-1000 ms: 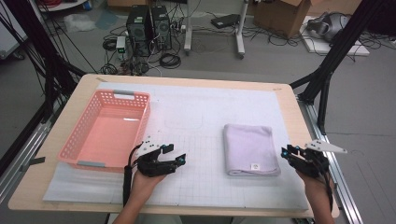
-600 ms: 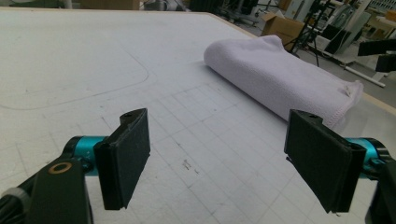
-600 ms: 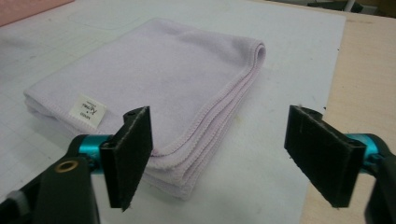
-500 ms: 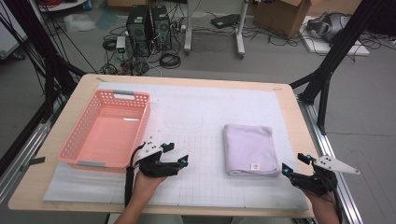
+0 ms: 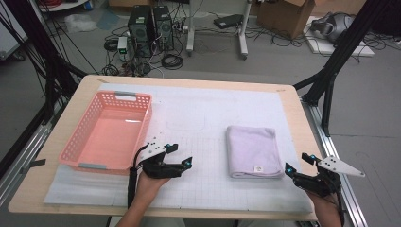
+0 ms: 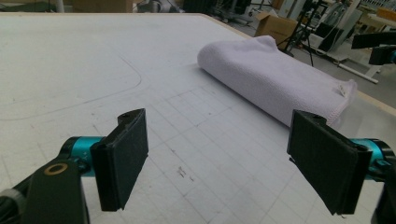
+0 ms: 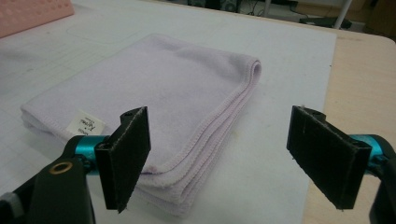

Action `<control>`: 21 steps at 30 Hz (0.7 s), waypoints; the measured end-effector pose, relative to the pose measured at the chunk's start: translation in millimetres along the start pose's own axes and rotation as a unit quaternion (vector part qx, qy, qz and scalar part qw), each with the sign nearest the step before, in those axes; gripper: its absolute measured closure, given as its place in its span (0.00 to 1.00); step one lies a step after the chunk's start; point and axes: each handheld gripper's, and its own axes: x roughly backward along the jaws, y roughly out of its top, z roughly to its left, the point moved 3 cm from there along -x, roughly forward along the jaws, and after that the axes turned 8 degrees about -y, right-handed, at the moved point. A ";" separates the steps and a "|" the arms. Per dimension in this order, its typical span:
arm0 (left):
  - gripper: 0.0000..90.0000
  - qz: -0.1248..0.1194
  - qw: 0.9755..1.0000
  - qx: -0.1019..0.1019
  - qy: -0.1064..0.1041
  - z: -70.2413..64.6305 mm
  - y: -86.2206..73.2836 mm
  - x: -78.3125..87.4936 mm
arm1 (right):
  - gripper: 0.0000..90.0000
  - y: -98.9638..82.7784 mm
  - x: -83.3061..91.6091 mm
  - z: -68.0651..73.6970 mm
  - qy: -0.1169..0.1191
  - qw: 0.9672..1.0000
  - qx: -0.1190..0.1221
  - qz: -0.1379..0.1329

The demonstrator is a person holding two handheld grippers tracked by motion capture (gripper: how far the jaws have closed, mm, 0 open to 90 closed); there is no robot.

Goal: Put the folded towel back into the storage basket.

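- High view: a folded lilac towel (image 5: 251,151) lies flat on the white gridded mat (image 5: 198,118) of the desk (image 5: 293,113), right of centre. An empty pink basket (image 5: 109,132) sits well apart on the left. The left hand-held gripper (image 5: 178,155) hovers low between basket and towel; the right hand-held gripper (image 5: 297,164) sits just off the towel's near right corner. Both have just been opening and now stand released, with nothing between the jaws.
- Left gripper view: the jaws are spread wide over bare mat, and the towel (image 6: 275,79) lies ahead and to the right, well short of the pads.
- Right gripper view: the towel's (image 7: 154,98) stitched corner lies just before the left pad (its small label (image 7: 85,124) faces up), with the other pad out over mat and desk edge.
- Risk, as I judge it: a pinch from here could catch only the top layers, so the fold would fall open on lifting; a low approach could also shove the towel along the mat.
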 end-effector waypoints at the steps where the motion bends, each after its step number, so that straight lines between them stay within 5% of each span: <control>1: 0.23 0.000 1.000 0.000 0.000 0.0 0.0 0.0 | 0.23 0.0 -0.4 -0.1 0.000 1.000 0.000 -0.001; 5: 0.20 -0.018 1.000 -0.015 -0.010 1.2 3.9 -9.4 | 0.23 -1.1 -0.7 -0.4 0.000 1.000 -0.001 0.001; 7: 0.20 0.011 0.999 -0.030 0.001 1.5 5.5 -18.3 | 0.23 -1.9 -0.8 -0.7 0.000 1.000 0.001 0.004; 15: 0.20 0.032 0.999 -0.004 -0.027 -6.7 14.5 -49.4 | 0.23 -0.6 -2.5 -0.9 0.000 1.000 -0.002 0.004; 21: 0.20 0.040 0.999 -0.004 -0.032 -12.9 25.9 -73.0 | 0.23 -0.3 -1.4 -1.6 0.001 1.000 -0.002 0.004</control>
